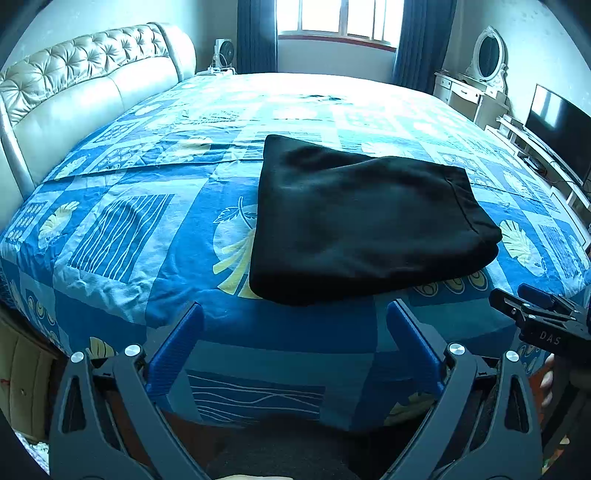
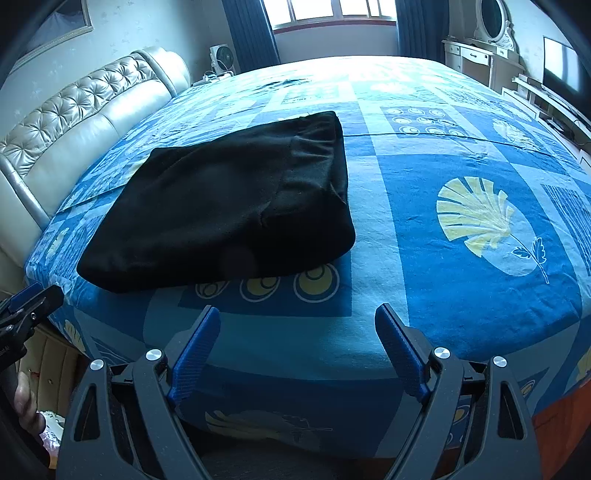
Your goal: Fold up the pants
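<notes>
Black pants (image 1: 362,218) lie folded into a thick rectangle on the blue patterned bedspread (image 1: 140,229), near the bed's front edge. In the right wrist view the same pants (image 2: 229,206) sit left of centre, waistband at the far right end. My left gripper (image 1: 295,314) hovers over the front edge of the bed, short of the pants, its blue pads wide apart with nothing between them. My right gripper (image 2: 297,317) hangs the same way, open and empty, right of the pants. Each gripper shows at the other view's edge: right gripper (image 1: 535,306), left gripper (image 2: 29,306).
A padded cream headboard (image 1: 74,92) runs along the left side. A window with blue curtains (image 1: 332,22) is at the far end. A white dresser with an oval mirror (image 1: 480,74) and a television (image 1: 557,129) stand on the right. A hand (image 2: 26,402) shows at lower left.
</notes>
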Available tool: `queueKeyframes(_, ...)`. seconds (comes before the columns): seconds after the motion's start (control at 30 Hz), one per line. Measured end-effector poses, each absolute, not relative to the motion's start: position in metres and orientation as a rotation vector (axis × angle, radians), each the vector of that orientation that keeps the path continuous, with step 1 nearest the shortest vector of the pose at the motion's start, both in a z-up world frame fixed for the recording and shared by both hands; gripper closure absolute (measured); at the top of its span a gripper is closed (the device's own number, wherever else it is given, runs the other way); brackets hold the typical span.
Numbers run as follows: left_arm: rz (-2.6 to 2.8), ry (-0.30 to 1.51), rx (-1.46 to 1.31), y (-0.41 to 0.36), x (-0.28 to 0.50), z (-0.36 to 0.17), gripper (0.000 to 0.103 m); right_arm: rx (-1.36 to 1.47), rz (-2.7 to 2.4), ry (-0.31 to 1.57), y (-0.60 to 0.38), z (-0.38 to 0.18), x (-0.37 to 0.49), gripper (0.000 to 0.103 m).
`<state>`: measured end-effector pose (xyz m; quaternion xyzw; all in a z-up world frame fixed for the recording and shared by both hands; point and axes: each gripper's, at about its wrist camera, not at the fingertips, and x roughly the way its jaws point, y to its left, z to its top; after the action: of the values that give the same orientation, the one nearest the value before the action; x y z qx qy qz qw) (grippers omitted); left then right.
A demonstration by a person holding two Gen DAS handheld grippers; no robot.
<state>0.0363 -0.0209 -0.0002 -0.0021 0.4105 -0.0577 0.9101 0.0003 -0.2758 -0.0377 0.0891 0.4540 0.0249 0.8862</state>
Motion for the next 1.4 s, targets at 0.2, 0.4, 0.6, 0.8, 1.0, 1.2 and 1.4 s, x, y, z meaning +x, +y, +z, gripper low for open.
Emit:
queueKeyframes(0.2, -0.114, 0.863, -0.029, -0.018, 0.038, -0.002, 0.004, 0.187, 0.05, 0.944, -0.277, -0.037, 0.001, 0.018)
queueKeyframes(0.4, -0.114, 0.855, -0.023, -0.017, 0.038, -0.002, 0.004, 0.186, 0.052, 0.949, -0.277, -0.037, 0.002, 0.018)
queueKeyframes(0.6, -0.12, 0.854, -0.014, -0.021, 0.037, -0.002, 0.004, 0.179, 0.054, 0.944, -0.275, -0.037, 0.001, 0.018)
queueKeyframes(0.8, -0.127, 0.852, -0.006, -0.024, 0.035, -0.002, 0.004, 0.176, 0.05, 0.939, -0.275, -0.036, -0.001, 0.018)
queueKeyframes(1.0, -0.13, 0.848, 0.001, -0.026, 0.034, -0.001, 0.004, 0.168, 0.057, 0.941, -0.271, -0.036, -0.002, 0.018)
queueKeyframes(1.2, -0.131, 0.846, 0.007, -0.027, 0.034, -0.001, 0.004, 0.165, 0.059, 0.944, -0.27, -0.037, -0.001, 0.018)
queueKeyframes(1.4, -0.133, 0.846, 0.004, -0.028, 0.034, 0.0, 0.004, 0.164, 0.057, 0.951, -0.27, -0.039, -0.001, 0.018)
